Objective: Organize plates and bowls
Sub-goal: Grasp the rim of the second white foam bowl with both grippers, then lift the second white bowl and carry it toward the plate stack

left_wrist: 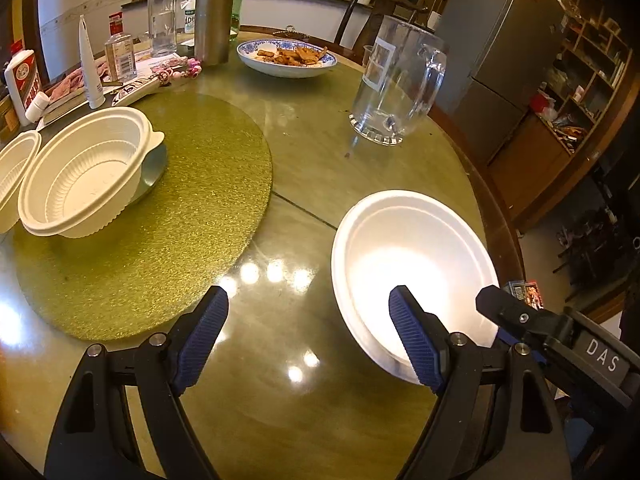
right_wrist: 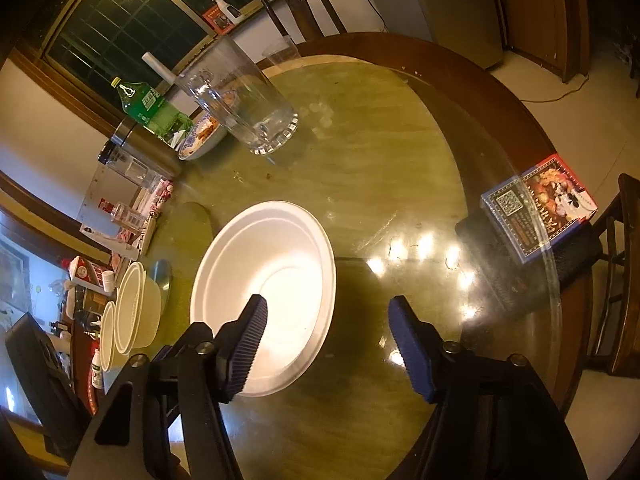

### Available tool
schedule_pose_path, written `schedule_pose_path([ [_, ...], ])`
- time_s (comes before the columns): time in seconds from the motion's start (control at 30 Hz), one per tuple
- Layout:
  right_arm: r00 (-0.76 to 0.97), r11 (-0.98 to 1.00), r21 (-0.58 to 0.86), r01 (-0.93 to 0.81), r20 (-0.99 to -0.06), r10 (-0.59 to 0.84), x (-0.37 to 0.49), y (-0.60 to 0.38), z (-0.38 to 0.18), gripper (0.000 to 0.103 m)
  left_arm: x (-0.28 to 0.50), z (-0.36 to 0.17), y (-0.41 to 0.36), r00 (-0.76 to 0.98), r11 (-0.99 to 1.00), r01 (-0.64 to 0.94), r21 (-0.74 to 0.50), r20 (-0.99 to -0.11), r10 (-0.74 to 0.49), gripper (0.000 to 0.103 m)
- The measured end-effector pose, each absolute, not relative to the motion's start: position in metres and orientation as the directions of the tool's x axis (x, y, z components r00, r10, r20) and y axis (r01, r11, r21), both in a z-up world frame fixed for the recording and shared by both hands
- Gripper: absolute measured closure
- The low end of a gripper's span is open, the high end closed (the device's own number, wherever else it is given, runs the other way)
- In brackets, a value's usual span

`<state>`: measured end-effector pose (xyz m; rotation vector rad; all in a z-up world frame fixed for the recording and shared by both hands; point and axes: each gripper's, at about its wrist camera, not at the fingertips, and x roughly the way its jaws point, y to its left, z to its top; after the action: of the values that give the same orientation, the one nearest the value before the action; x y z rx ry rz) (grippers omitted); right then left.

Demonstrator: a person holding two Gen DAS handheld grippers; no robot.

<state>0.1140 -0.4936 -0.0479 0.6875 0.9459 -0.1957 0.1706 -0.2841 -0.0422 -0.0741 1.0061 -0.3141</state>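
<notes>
A white foam bowl [left_wrist: 412, 248] [right_wrist: 272, 256] sits on the round glass-topped table [left_wrist: 304, 168], near its edge. My left gripper [left_wrist: 308, 300] is open; its right finger [left_wrist: 416, 340] shows over the bowl's near side and its left finger over bare table. My right gripper [right_wrist: 328, 316] is open too, straddling the bowl's rim with one finger [right_wrist: 248, 340] over the inside and the other outside. Its black tip [left_wrist: 504, 308] shows beside the bowl in the left wrist view. Two ribbed white plastic bowls [left_wrist: 84, 176] [left_wrist: 16, 176] stand to the left, the larger resting on a metal plate [left_wrist: 154, 168].
A gold placemat [left_wrist: 168, 248] lies under the plastic bowls. Behind stand a glass mug [left_wrist: 396, 84], a blue-patterned dish of food [left_wrist: 286, 58], a steel flask [left_wrist: 214, 16] and bottles. A card box [right_wrist: 540, 208] sits at the table's edge near a chair [right_wrist: 624, 280].
</notes>
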Motion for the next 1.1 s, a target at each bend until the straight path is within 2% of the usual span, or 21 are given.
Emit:
schedule_pose_path([
  [0.13,0.576,0.77,0.452,0.45,-0.806,0.137,0.118,-0.493,-0.055,0.047,0.173,-0.046,-0.287,0.494,0.952,0.228,-0.202,-0.819,-0.292,0.02],
  [0.17,0.574,0.769,0.452,0.452,-0.807,0.137,0.119,-0.493,-0.056,0.049,0.173,-0.045,-0.287,0.498,0.953,0.228,-0.199,-0.817,-0.29,0.026],
  [0.2,0.573,0.766,0.455,0.454,-0.808,0.14,0.119,-0.493,-0.058,0.052,0.173,-0.046,-0.288,0.501,0.954,0.231,-0.192,-0.817,-0.286,0.043],
  [0.23,0.57,0.765,0.457,0.453,-0.809,0.146,0.12,-0.491,-0.059,0.057,0.173,-0.048,-0.29,0.499,0.955,0.241,-0.172,-0.822,-0.274,0.053],
  [0.27,0.563,0.77,0.452,0.451,-0.813,0.147,0.12,-0.489,-0.061,0.063,0.173,-0.051,-0.292,0.487,0.953,0.258,-0.157,-0.831,-0.269,0.071],
  [0.3,0.559,0.776,0.45,0.442,-0.815,0.154,0.121,-0.486,-0.061,0.072,0.172,-0.052,-0.294,0.474,0.945,0.286,-0.16,-0.833,-0.284,0.083],
  [0.33,0.564,0.782,0.46,0.419,-0.807,0.172,0.121,-0.482,-0.06,0.08,0.169,-0.051,-0.296,0.475,0.94,0.306,-0.152,-0.831,-0.289,0.087],
  [0.37,0.571,0.79,0.46,0.404,-0.802,0.175,0.121,-0.478,-0.059,0.085,0.164,-0.048,-0.298,0.486,0.938,0.325,-0.124,-0.829,-0.278,0.087],
  [0.4,0.569,0.802,0.449,0.395,-0.805,0.17,0.12,-0.472,-0.057,0.096,0.161,-0.046,-0.297,0.495,0.939,0.328,-0.104,-0.827,-0.265,0.088],
  [0.67,0.6,0.835,0.453,0.313,-0.776,0.197,0.102,-0.426,-0.049,0.095,0.127,-0.034,-0.252,0.566,0.957,0.286,-0.049,-0.797,-0.21,0.088],
  [1.1,0.605,0.883,0.434,0.177,-0.756,0.25,0.083,-0.328,-0.038,0.095,0.089,-0.027,-0.156,0.618,0.983,0.174,-0.053,-0.772,-0.151,0.087],
])
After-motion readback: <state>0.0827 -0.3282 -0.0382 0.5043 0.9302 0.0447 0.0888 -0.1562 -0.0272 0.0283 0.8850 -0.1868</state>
